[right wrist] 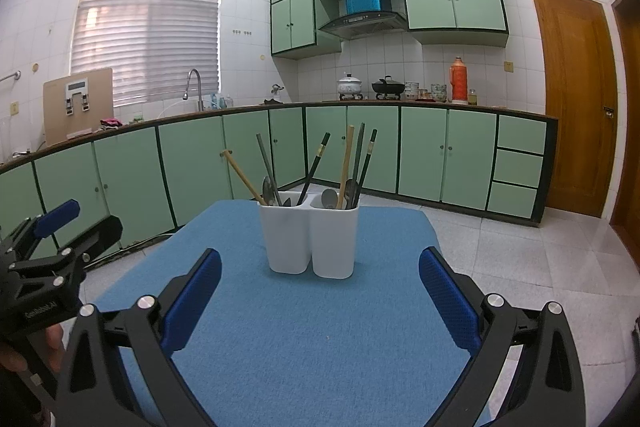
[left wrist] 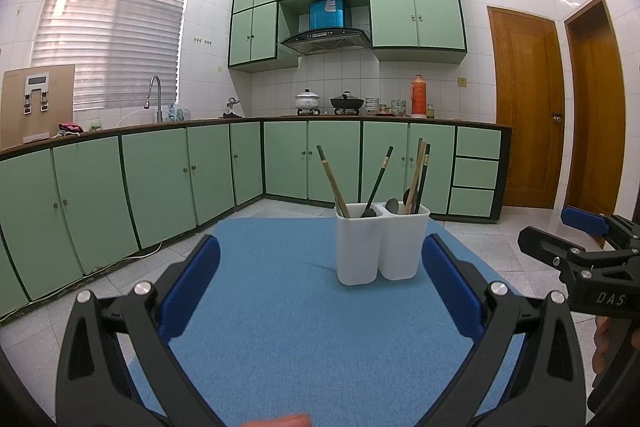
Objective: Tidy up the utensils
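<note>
White smooth plastic twin-cup holder [right wrist: 310, 239] on blue felt tabletop [right wrist: 320, 339]; chopsticks [right wrist: 310, 167], spoons [right wrist: 329, 198] inside. Left gripper [left wrist: 320, 287], right gripper [right wrist: 320, 291] both released, empty.

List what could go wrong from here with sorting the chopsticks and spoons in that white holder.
1. The white two-compartment plastic holder stands free on the blue cloth mat; pulling one leaning utensil sideways might tip it.
2. The dark chopsticks, wooden chopsticks and metal spoons cross closely, so the right gripper, fingers open, may catch two at once.
3. The left gripper is also open nearby; both reaching in could collide.
</note>
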Motion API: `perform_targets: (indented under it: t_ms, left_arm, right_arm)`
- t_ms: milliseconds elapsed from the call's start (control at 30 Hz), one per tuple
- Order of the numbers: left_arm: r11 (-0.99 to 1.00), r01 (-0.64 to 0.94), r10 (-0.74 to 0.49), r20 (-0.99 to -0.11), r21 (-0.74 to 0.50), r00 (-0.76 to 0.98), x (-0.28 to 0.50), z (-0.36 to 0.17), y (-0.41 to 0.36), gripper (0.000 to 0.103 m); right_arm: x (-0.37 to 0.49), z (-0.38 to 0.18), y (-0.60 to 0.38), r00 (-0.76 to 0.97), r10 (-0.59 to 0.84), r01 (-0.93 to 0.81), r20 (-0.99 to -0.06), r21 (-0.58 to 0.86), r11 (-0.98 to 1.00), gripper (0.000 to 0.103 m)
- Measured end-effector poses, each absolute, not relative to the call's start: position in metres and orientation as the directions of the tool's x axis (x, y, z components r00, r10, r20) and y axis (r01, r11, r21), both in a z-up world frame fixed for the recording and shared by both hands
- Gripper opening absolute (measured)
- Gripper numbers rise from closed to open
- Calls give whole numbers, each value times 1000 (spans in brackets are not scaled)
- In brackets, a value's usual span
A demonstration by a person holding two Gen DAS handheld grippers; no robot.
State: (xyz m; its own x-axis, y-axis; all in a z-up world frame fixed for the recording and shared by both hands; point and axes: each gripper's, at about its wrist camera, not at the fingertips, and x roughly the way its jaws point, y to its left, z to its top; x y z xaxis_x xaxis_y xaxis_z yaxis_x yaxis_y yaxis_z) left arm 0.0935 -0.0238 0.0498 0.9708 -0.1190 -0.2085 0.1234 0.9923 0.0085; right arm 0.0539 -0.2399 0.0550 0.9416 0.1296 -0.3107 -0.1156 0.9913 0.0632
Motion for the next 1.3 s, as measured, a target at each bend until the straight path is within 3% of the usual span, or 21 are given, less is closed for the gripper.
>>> perform_targets:
  t_ms: [1300]
  left_arm:
    - [993, 120, -117, -212, 4, 970, 91, 50, -22, 98]
  right_arm:
    - [55, 53, -243, 941, 129, -117, -313, 58, 991, 97]
